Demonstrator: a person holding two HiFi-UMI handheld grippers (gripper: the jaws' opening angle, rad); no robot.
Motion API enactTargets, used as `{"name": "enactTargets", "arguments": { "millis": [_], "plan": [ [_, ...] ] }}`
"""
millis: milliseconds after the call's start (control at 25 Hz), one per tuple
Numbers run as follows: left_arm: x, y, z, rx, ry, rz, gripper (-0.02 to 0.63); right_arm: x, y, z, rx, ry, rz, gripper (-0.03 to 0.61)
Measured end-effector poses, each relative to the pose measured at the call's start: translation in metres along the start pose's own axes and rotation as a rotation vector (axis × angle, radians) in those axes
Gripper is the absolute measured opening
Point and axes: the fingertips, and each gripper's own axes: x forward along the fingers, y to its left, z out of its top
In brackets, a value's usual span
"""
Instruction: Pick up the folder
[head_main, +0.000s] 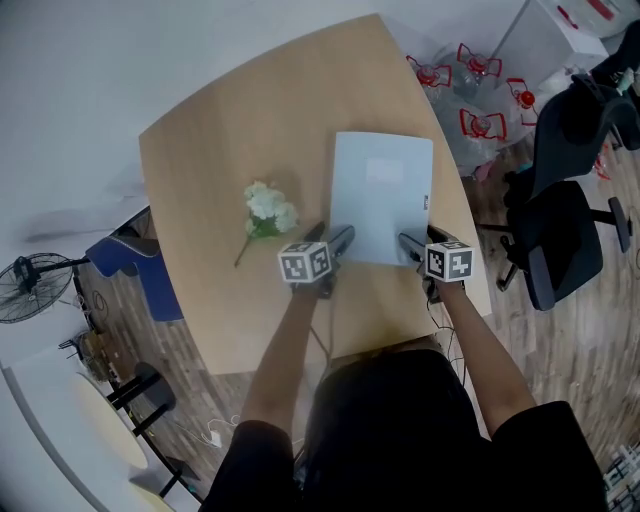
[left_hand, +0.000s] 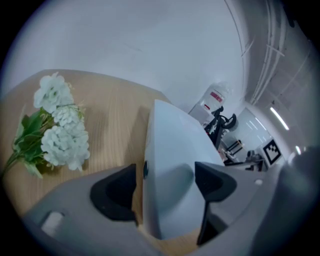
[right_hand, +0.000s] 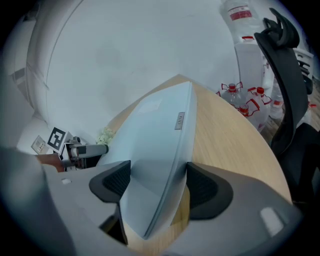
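Astride the folder's (head_main: 382, 195) near edge, left gripper (head_main: 330, 237) and right gripper (head_main: 420, 241) gape open: pinch together, lift level.

pale blue folder (head_main: 380, 195) at frame centre, on light tan wood-grain table (head_main: 230, 150). white flowers (head_main: 270, 203) with green leaves at its left.
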Motion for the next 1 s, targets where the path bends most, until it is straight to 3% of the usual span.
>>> {"name": "enactTargets", "arguments": {
  "millis": [160, 400, 760, 1000],
  "plan": [
    [0.007, 0.006, -0.007, -0.050, 0.033, -0.051, 0.371, 0.007, -0.002, -0.004, 0.068, 0.017, 0.048, 0.362],
    [0.006, 0.000, -0.008, -0.072, 0.031, -0.078, 0.330, 0.005, 0.002, -0.003, 0.047, 0.004, 0.060, 0.348],
    [-0.029, -0.014, -0.003, -0.018, -0.127, -0.073, 0.309, -0.015, 0.025, 0.006, -0.100, -0.074, 0.053, 0.325],
    [-0.077, -0.034, 0.034, 0.100, -0.262, -0.104, 0.307, -0.048, 0.064, 0.037, -0.181, -0.205, 0.091, 0.318]
  ]
}}
